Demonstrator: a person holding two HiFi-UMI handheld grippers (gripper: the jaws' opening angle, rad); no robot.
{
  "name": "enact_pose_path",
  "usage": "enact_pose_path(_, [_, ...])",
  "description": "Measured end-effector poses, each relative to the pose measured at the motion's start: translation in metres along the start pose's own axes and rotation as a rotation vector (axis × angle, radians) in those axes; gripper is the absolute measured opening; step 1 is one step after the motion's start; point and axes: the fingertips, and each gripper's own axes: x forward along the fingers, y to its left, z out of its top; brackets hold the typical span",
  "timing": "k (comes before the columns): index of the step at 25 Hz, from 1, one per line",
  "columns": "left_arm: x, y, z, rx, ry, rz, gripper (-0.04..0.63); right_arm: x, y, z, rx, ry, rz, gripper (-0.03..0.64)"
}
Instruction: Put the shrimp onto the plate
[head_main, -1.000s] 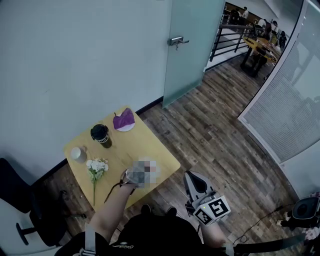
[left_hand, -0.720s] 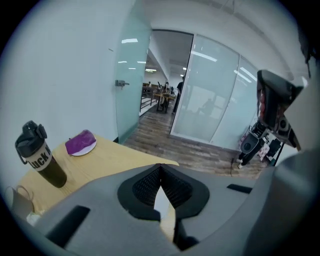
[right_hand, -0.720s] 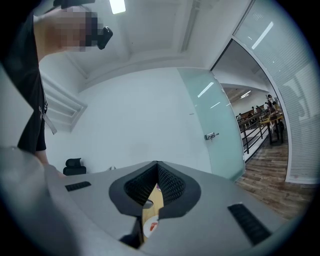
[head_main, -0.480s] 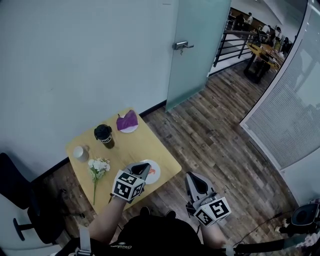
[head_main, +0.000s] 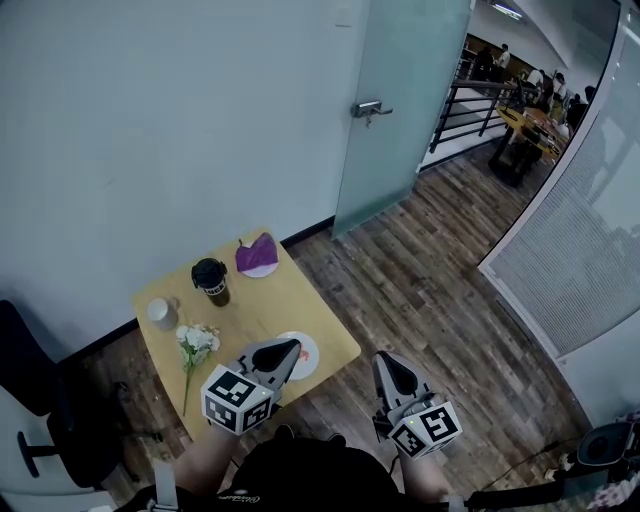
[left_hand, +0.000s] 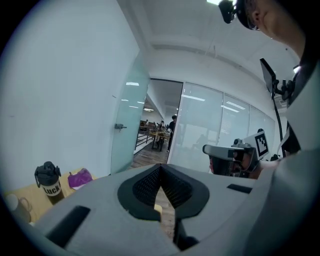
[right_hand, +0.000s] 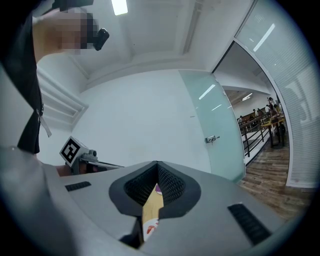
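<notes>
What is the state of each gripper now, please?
Left gripper: shut, holding nothing.
Right gripper: shut, holding nothing.

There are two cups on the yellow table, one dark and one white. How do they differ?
The dark cup is taller than the white cup. The dark cup has a black lid and a label; the white cup looks plain. The dark cup stands nearer the plate with the purple thing, the white cup nearer the left corner of the table. Both stand upright on it.
</notes>
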Motion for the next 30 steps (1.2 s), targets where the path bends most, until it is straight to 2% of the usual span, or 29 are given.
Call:
enact_pose_path(4, [-0.007, -0.01, 0.023, 0.023, -0.072, 0.001, 0.005, 0.003, 0.003, 0.006, 0.006, -0.014, 0.019, -0.002])
enact_pose_path(7, [-0.008, -0.016, 0.03, 0.034, -0.092, -0.016, 0.004, 0.003, 0.007, 0.007, 0.001, -0.014, 0.03, -0.002])
enact_pose_path(30, [-0.003, -0.025, 0.028, 0.034, -0.075, -0.072, 0.003, 0.004, 0.01, 0.002, 0.016, 0.007, 0.044, -0.003])
